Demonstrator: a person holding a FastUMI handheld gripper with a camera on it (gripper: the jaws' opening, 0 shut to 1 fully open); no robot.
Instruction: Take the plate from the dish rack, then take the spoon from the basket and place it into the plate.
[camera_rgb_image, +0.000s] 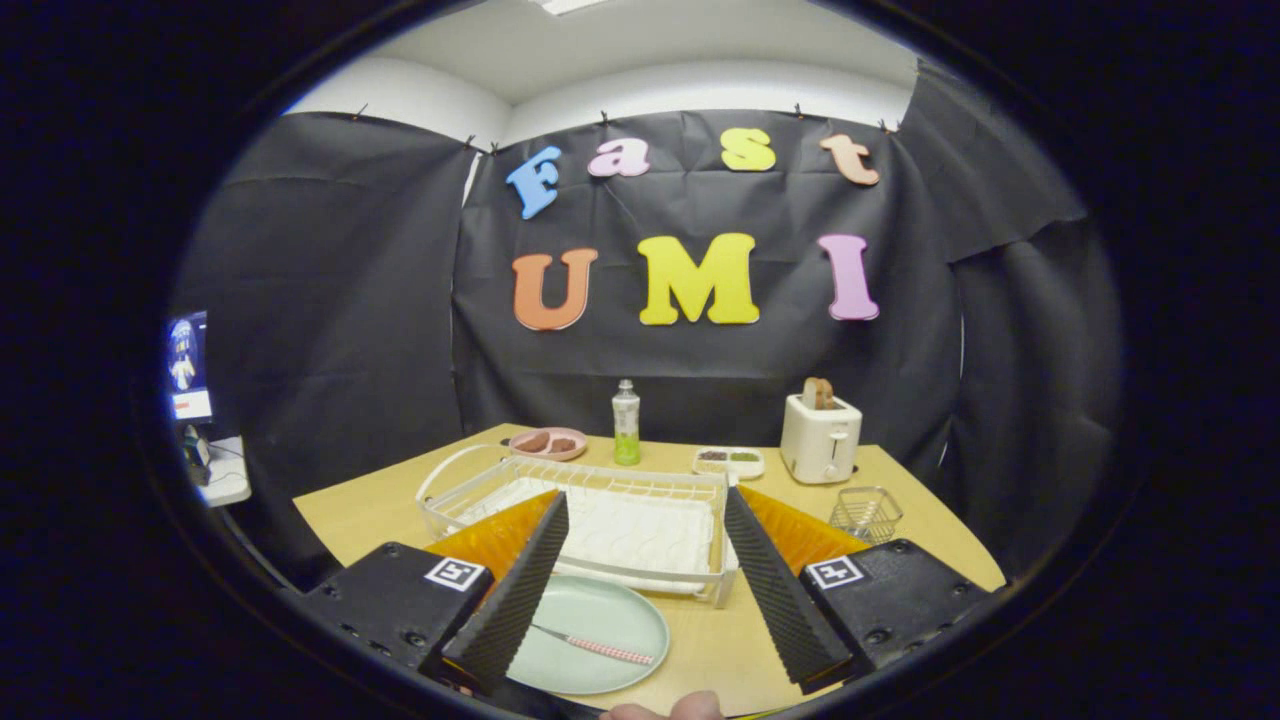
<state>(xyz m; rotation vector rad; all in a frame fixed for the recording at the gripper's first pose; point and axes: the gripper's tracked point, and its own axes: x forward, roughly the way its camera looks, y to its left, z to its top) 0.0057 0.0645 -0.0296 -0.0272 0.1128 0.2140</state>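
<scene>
Inspected from the gripper view. Found gripper (640, 590) raised above the table (900, 490), jaws wide apart and clamped on nothing. Noted plate (600, 612) lying flat on the table, just in front of the dish rack (600, 480), between and below the fingers. Noted spoon (592, 645) lying across the plate, handle pointing toward the right finger. Judged the task as good as complete. Saw basket (866, 512) standing on the right of the table, apart from the rack, apparently without contents.

Risks recorded. Judged a careless drop of the gripper likely to strike the plate's rim, tipping it or flicking the spoon off. Judged a sweep rightward liable to catch the light wire basket and drag it. Noted the plate close to the table's near edge; judged a shove toward the holder capable of sliding it off. Noted part of a hand (660, 708) at that near edge, below the fingers.

Room for moving. Observed bare tabletop right of the plate, between rack and near edge. Observed open space above. Noted bottle (626, 424), toaster (820, 438) and two small dishes (548, 443) (729, 460) well beyond the rack, clear of any withdrawal path. Judged straight up and back the safest exit.
</scene>
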